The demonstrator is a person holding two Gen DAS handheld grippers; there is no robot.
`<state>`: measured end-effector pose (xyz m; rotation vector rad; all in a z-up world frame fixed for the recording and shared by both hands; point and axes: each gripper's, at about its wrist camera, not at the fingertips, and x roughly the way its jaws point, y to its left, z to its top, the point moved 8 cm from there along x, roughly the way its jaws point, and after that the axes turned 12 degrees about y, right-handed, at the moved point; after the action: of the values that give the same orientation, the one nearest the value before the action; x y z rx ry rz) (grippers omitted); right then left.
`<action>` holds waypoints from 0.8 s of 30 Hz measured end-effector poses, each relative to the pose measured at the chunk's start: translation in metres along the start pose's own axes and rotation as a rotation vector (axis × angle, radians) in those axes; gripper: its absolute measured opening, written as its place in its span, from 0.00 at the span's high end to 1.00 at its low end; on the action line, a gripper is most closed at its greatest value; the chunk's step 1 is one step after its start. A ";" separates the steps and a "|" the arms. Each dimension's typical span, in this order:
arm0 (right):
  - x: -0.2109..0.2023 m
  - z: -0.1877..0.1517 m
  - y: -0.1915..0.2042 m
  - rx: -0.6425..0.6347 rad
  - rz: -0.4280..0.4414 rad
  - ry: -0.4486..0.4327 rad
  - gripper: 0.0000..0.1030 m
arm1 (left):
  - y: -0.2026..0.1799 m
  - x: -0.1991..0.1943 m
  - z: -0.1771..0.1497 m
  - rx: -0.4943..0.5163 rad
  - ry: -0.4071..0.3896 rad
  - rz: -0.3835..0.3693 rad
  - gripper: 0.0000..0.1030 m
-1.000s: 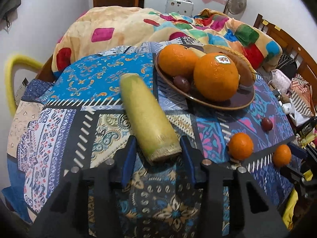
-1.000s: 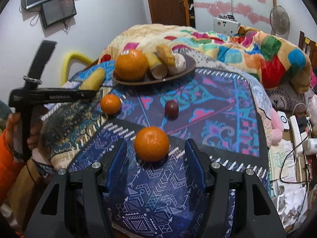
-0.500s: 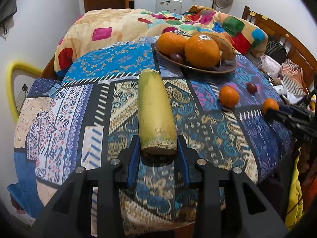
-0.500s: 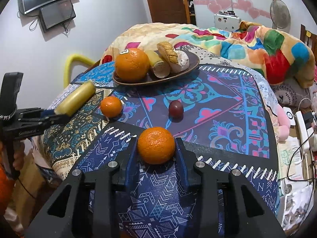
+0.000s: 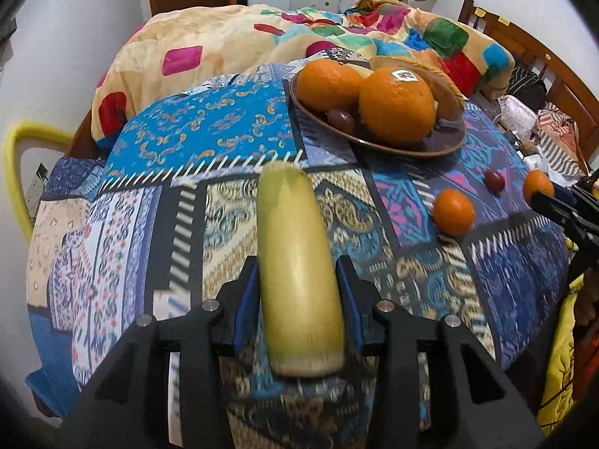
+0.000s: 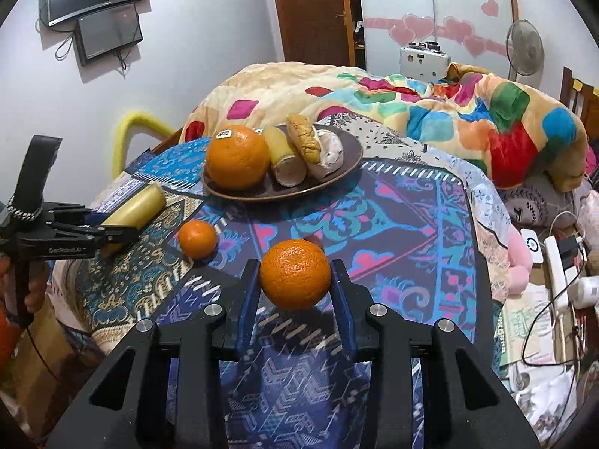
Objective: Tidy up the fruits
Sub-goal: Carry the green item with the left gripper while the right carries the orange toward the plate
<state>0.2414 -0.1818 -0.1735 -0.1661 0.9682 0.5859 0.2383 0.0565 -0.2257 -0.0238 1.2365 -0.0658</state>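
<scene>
My left gripper [image 5: 299, 284] is shut on a long yellow-green fruit [image 5: 295, 247] and holds it above the patterned cloth. My right gripper [image 6: 295, 280] is shut on a mandarin [image 6: 295, 274], lifted off the cloth. The brown plate [image 5: 441, 146] at the back holds two big oranges [image 5: 397, 106], a dark plum and other pieces; it also shows in the right wrist view [image 6: 337, 176]. A small mandarin [image 6: 197, 238] lies loose on the cloth. A dark plum [image 5: 494, 180] lies near it in the left wrist view.
A patterned cloth [image 6: 393, 224] covers the table. A colourful blanket [image 6: 430, 112] lies on the bed behind. A yellow chair back [image 5: 15, 157] stands at the left. Cables and clutter [image 6: 554, 280] lie at the right edge.
Both grippers have closed on their fruits and lifted them. The left gripper slid farther along the long fruit. The mandarin now hides the plum in the right wrist view.
</scene>
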 end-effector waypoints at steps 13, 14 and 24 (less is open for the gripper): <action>0.009 0.017 -0.006 -0.015 -0.016 -0.017 0.67 | -0.004 0.003 0.021 0.013 -0.022 -0.004 0.63; 0.009 0.018 -0.006 -0.014 -0.015 -0.020 0.67 | -0.005 0.001 0.022 0.013 -0.027 -0.007 0.63; -0.007 0.032 -0.007 -0.013 -0.025 -0.071 0.67 | -0.038 -0.047 0.045 0.054 -0.140 -0.042 0.63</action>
<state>0.2652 -0.1779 -0.1502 -0.1675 0.8927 0.5712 0.2640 0.0210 -0.1649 -0.0069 1.0940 -0.1320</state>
